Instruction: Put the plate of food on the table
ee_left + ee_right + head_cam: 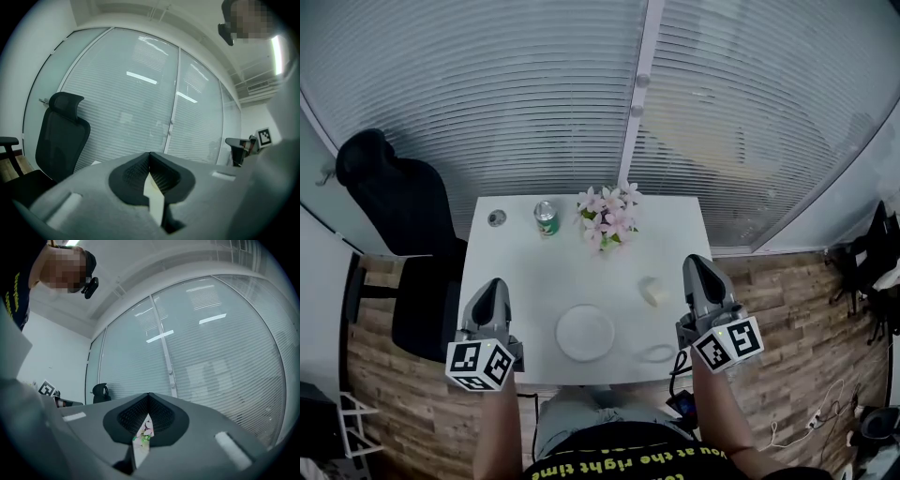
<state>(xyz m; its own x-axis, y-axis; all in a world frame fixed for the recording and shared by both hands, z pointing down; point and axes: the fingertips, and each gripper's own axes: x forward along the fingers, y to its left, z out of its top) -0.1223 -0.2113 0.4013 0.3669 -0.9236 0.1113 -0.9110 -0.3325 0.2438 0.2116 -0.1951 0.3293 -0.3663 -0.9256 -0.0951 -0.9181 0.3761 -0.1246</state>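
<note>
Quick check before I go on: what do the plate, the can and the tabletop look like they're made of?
Plate: plain white with a dull finish and a thin rim; probably paper or light plastic, though ceramic is possible.
Can: metal, likely aluminium, given the shiny silvery top and green printed side.
Table: smooth white top with an even low sheen, which suggests laminate or painted board.

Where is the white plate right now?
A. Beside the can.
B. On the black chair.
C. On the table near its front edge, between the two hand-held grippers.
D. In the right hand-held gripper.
C: the white plate lies flat on the table by its near edge, between the left hand-held gripper and the right hand-held gripper.
</note>
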